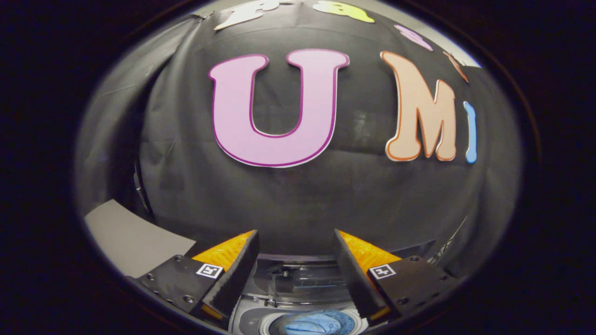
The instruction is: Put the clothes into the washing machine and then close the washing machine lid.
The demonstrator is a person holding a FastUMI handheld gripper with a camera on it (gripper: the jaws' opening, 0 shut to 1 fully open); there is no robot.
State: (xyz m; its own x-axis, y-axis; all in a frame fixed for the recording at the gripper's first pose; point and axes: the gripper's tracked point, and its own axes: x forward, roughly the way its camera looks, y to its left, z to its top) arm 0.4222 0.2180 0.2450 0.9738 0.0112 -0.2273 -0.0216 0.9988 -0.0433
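My gripper [296, 242] stands open, its two fingers spread wide with nothing between them. Below and between the fingers lies the washing machine [298, 284], seen from above. Its round drum opening sits under the fingers, and blue clothes [313, 324] lie inside it. The lid [302, 279] stands raised at the back of the machine, dark and see-through. The fingers hover above the machine and touch neither the lid nor the clothes.
The black cloth wall [298, 195] rises close behind the machine. A pale flat surface [125, 237] lies to the left of the left finger. A dark frame edge [139, 186] runs up at the left of the cloth.
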